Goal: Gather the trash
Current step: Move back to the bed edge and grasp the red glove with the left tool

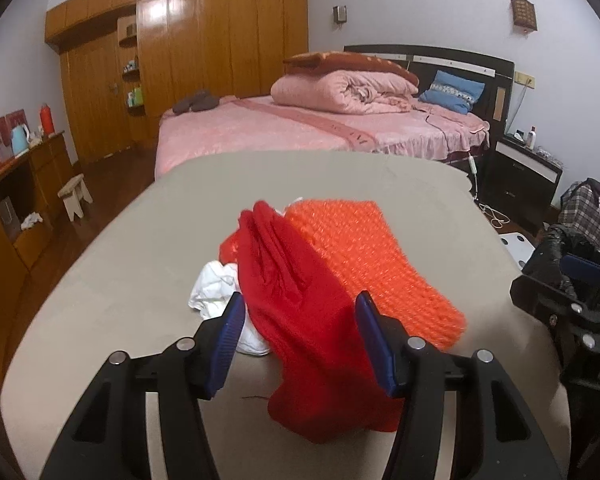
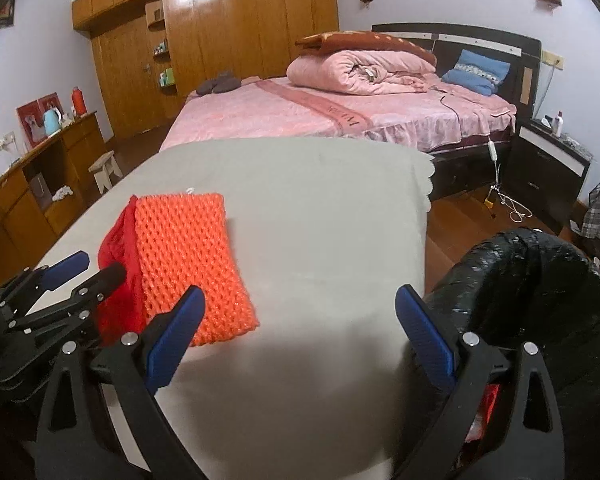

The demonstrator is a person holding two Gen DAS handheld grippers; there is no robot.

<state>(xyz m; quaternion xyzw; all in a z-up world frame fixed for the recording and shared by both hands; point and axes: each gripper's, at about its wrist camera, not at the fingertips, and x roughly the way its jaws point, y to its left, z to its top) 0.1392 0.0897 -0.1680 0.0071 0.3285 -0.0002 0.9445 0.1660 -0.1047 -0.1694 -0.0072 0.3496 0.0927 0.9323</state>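
Faintly, unreadable lettering, bed runner

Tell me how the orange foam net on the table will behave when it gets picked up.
The orange foam net looks like open mesh, so it is probably very light. It lies flat and limp, so it will likely sag. Its bumpy surface should grip well.

We see a dim, indoor-lit room with white glare on the glossy wardrobe doors and soft shadow on the tabletop near the lens. Fisheye distortion bends every edge, the corners go black, and detail looks soft and grainy.
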